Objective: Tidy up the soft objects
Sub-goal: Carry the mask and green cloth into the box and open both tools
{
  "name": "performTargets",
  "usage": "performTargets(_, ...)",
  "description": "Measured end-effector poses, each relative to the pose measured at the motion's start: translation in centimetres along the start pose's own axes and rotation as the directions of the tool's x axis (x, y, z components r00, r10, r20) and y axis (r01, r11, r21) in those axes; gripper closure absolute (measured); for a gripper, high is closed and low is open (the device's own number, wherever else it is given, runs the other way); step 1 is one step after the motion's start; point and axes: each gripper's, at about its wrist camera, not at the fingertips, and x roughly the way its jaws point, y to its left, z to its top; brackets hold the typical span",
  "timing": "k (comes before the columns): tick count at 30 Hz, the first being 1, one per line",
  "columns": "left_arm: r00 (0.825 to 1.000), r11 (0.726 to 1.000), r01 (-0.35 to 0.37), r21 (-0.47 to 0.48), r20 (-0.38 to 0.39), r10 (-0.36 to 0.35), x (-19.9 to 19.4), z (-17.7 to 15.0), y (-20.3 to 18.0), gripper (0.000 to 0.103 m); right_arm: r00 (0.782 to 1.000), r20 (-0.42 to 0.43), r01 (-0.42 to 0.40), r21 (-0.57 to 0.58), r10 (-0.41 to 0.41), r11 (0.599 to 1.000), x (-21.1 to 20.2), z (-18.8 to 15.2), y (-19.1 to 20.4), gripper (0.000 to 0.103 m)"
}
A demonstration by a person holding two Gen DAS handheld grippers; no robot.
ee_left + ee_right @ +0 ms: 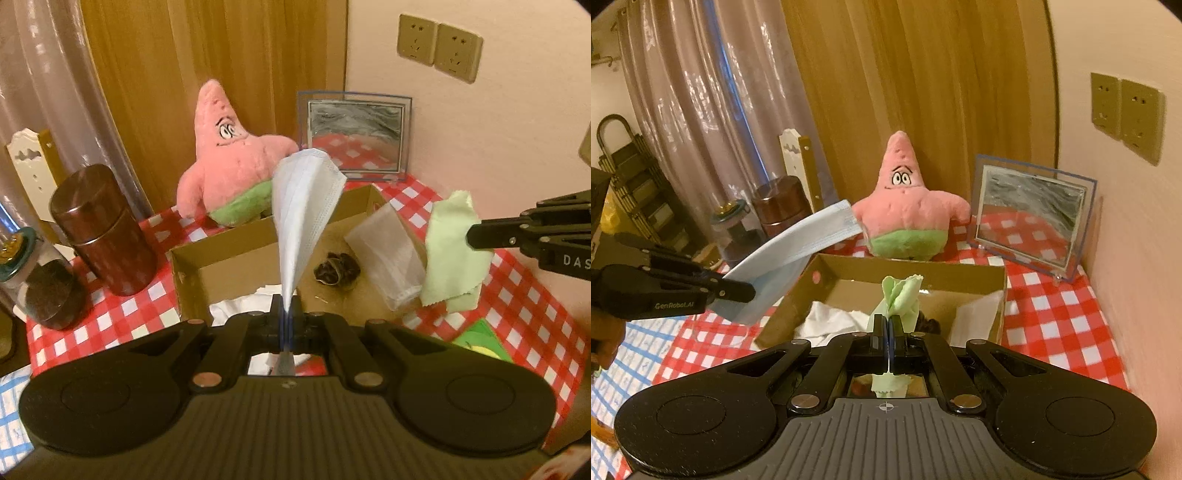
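Note:
My left gripper (286, 308) is shut on a pale blue face mask (304, 206), which sticks up and forward over the open cardboard box (207, 258). The same mask (783, 258) and left gripper (738, 293) show at the left of the right wrist view. A light green cloth (903, 295) is pinched in my right gripper (888, 321), which is shut above the box's near side (783, 317). In the left wrist view that cloth (454, 251) hangs from the right gripper (471, 238) at the box's right end. Inside the box lie a white cloth (834, 317), a dark scrunchie (336, 271) and a translucent pouch (388, 254).
A pink star plush (905, 206) sits behind the box on the red checked tablecloth (1052, 306). A framed mirror (1030, 225) leans on the wall at right. A brown canister (103, 229) and glass jar (40, 280) stand left of the box. Curtains hang behind.

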Motion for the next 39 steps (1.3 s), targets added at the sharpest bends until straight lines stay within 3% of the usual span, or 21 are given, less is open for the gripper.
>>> performTargets(9,0.999,0.999,-0.028,0.031,-0.037,0.029,5.4,0.5,2.0,0.1,0.999,-0.037,0.019,-0.029,-0.02,0.999,4.9,1.1,-1.0,0.102)
performTargets(11,0.999,1.0,-0.017,0.024,-0.045,0.018,6.4,0.4,2.2,0.092,0.999,-0.046,0.02,-0.034,-0.022,0.999,5.9,1.0,-1.0,0.102)
performTargets(12,0.999,1.0,-0.014,0.017,-0.044,0.015,6.8,0.3,2.3,0.079,0.998,-0.051,0.021,-0.035,-0.023,0.999,6.3,1.0,-1.0,0.102)
performTargets(14,0.999,1.0,-0.021,-0.005,-0.046,0.021,7.5,0.2,2.6,0.072,0.998,-0.064,0.017,-0.033,-0.019,0.999,7.2,0.9,-1.1,0.102)
performTargets(21,0.999,0.997,0.005,-0.081,-0.036,-0.008,7.2,-0.6,3.5,0.072,0.996,-0.087,0.018,-0.012,-0.019,1.0,8.9,0.6,-1.8,0.102)
performTargets(36,1.0,0.994,0.004,-0.107,-0.001,-0.004,5.5,-0.9,3.6,0.072,0.997,-0.071,0.017,0.018,-0.015,1.0,9.5,0.7,-2.6,0.102)
performTargets(39,1.0,0.993,0.011,-0.117,0.005,-0.01,5.1,-1.1,3.7,0.072,0.998,-0.069,-0.009,0.07,0.014,0.997,9.7,0.8,-3.1,0.093)
